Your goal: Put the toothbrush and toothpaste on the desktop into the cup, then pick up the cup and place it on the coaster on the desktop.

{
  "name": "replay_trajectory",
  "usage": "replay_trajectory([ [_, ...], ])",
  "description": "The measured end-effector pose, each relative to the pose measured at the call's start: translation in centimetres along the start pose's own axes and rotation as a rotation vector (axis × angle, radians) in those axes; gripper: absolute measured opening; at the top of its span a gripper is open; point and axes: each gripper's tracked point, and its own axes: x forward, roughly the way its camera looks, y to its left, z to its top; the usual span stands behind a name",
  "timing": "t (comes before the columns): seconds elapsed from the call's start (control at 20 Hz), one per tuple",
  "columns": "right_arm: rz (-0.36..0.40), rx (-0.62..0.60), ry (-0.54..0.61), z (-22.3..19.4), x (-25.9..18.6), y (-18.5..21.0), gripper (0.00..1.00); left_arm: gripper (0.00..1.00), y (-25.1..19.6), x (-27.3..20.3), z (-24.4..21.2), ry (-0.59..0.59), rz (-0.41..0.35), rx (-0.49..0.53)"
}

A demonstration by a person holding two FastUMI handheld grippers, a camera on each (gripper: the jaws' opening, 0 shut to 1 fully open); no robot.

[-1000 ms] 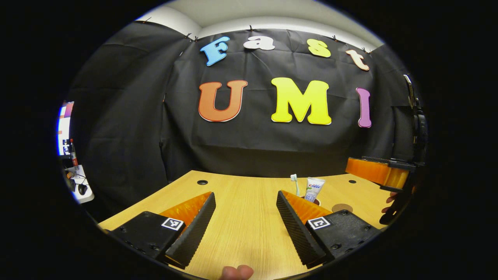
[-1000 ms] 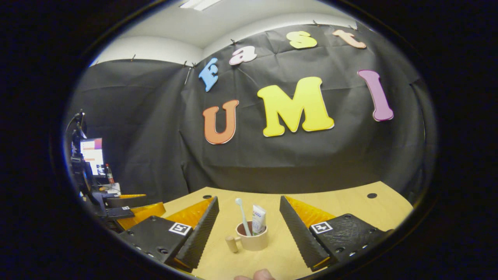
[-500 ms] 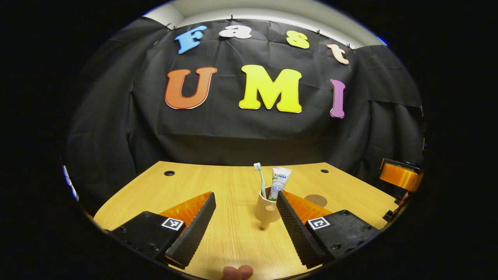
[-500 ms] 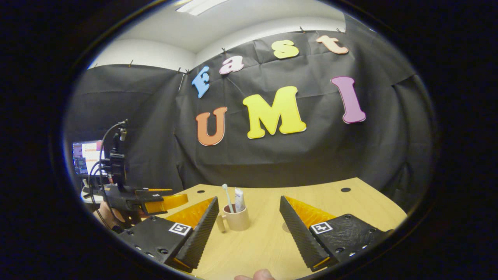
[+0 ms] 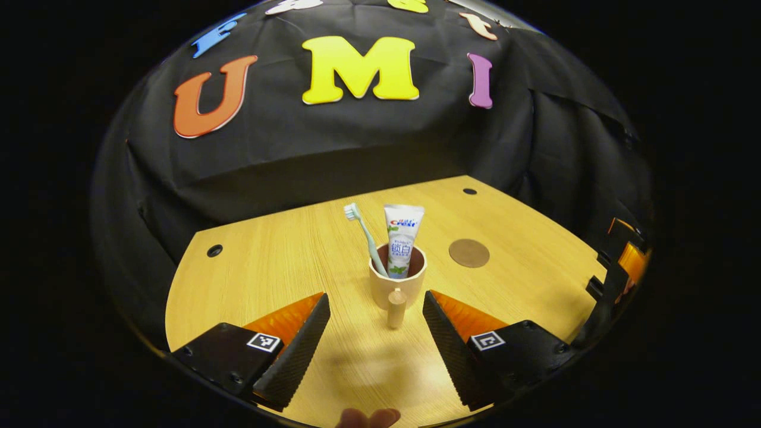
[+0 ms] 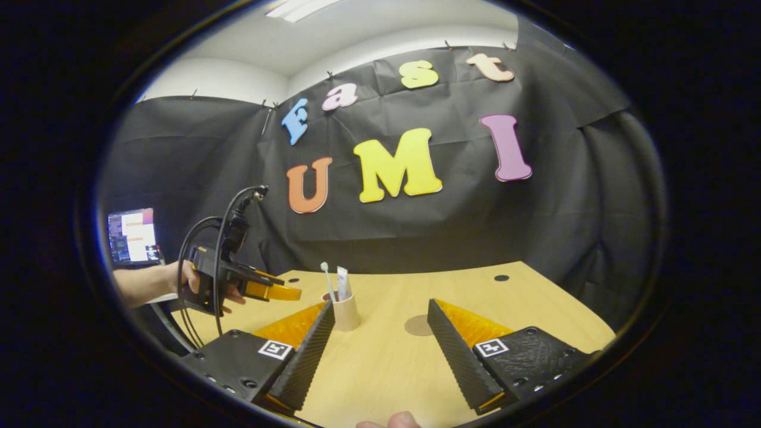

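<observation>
The cup (image 5: 396, 276) stands on the desktop (image 5: 285, 267) just ahead of the left gripper (image 5: 376, 306), its handle pointing back between the wide-open, empty fingers. Toothbrush (image 5: 364, 235) and toothpaste (image 5: 402, 238) stand inside it. The coaster (image 5: 469, 252) lies beyond, to the right, apart. The right gripper (image 6: 380, 312) is spread wide, holding nothing; the cup sits, it seems, just past its left fingertip.

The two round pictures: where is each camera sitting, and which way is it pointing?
Left gripper view: rides on the left gripper, tipped down at the cup holding toothbrush and toothpaste; own open fingers, fingertips at the bottom edge.
Right gripper view: rides on the right gripper, facing across the desk toward the wall; own open fingers, plus the hand holding the left gripper.
Shared: cup, coaster, desk.
</observation>
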Motion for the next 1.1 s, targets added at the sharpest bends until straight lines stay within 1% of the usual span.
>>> replay_trajectory([
  [0.1,-0.013,0.004,-0.031,1.0,-0.8,-0.7,0.95,1.0,0.3,0.7,-0.5,0.099,-0.029,0.044],
  [0.2,-0.048,0.001,-0.076,1.8,-1.6,-2.1,0.95,1.0,0.2,1.2,-1.0,0.186,-0.062,0.048],
  [0.35,-0.087,0.001,-0.109,2.1,-2.3,-3.4,0.95,1.0,0.3,2.1,-0.7,0.311,-0.054,0.063],
  [0.5,-0.12,0.012,-0.114,1.8,-2.4,-4.8,0.95,0.99,-0.5,3.3,-0.4,0.414,-0.052,0.113],
  [0.6,-0.147,0.02,-0.122,1.7,-2.2,-5.8,0.95,1.0,-0.8,4.0,-0.1,0.461,-0.051,0.145],
  [0.65,-0.153,0.03,-0.121,1.4,-2.2,-6.2,0.95,0.97,-1.0,4.2,0.0,0.481,-0.053,0.157],
  [0.75,-0.166,0.049,-0.114,1.0,-2.0,-7.1,0.95,0.96,-1.6,4.8,-0.2,0.524,-0.064,0.172],
  [0.9,-0.183,0.084,-0.107,0.6,-1.8,-8.5,0.95,0.97,-2.1,6.2,-1.2,0.583,-0.08,0.169],
  [1.1,-0.208,0.135,-0.081,-0.9,-1.5,-10.2,0.95,0.97,-2.2,8.2,-2.0,0.643,-0.065,0.156],
])
